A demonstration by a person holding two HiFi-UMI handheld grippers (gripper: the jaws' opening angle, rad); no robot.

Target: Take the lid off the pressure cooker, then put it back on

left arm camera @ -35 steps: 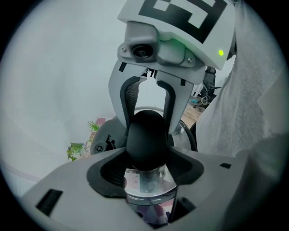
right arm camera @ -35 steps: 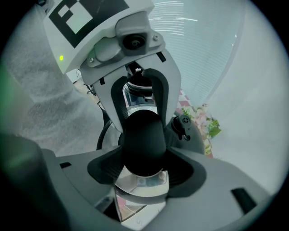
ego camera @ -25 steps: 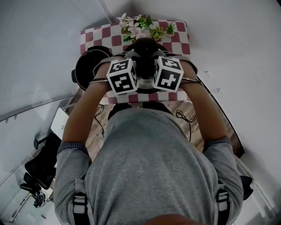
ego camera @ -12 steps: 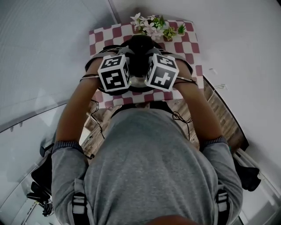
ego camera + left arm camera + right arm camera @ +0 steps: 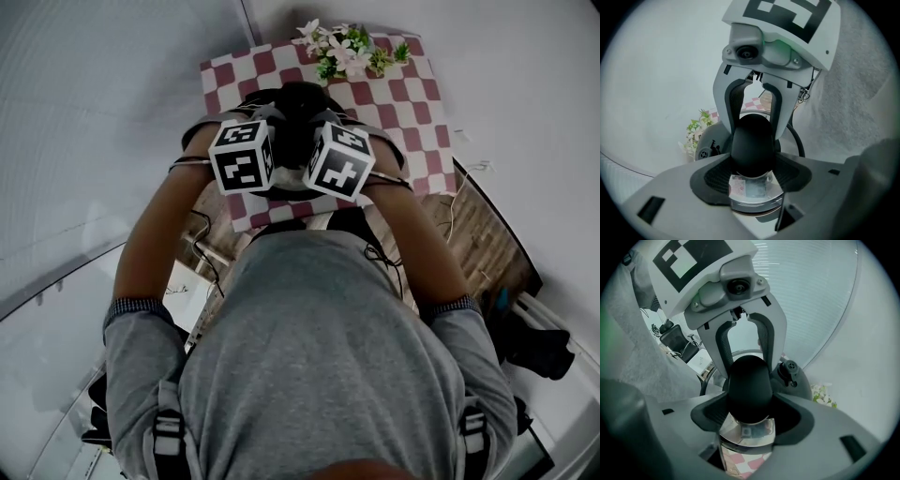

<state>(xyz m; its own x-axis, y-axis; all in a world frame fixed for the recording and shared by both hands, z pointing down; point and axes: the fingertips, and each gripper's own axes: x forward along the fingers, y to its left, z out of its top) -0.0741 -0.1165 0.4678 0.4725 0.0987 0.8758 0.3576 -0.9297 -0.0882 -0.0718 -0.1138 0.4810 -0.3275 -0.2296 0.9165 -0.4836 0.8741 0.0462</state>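
grip: left gripper (image 5: pixel 752 174) and right gripper (image 5: pixel 749 412) both clamped on lid knob (image 5: pixel 751 140) from opposite sides (two-sided pinch likely keeps it level) | lid (image 5: pixel 295 111) held above checkered tablecloth (image 5: pixel 412 103) | cooker body: not visible | step: lid probably off

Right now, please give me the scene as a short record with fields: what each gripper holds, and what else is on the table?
left gripper: jaws closed on the black handle of the lid
right gripper: jaws closed on the same handle, from the opposite side
lid: dark, domed, with a valve; above the checked cloth
checked cloth: red and white, covers the table
flowers: at the far edge of the cloth
cooker body: not visible
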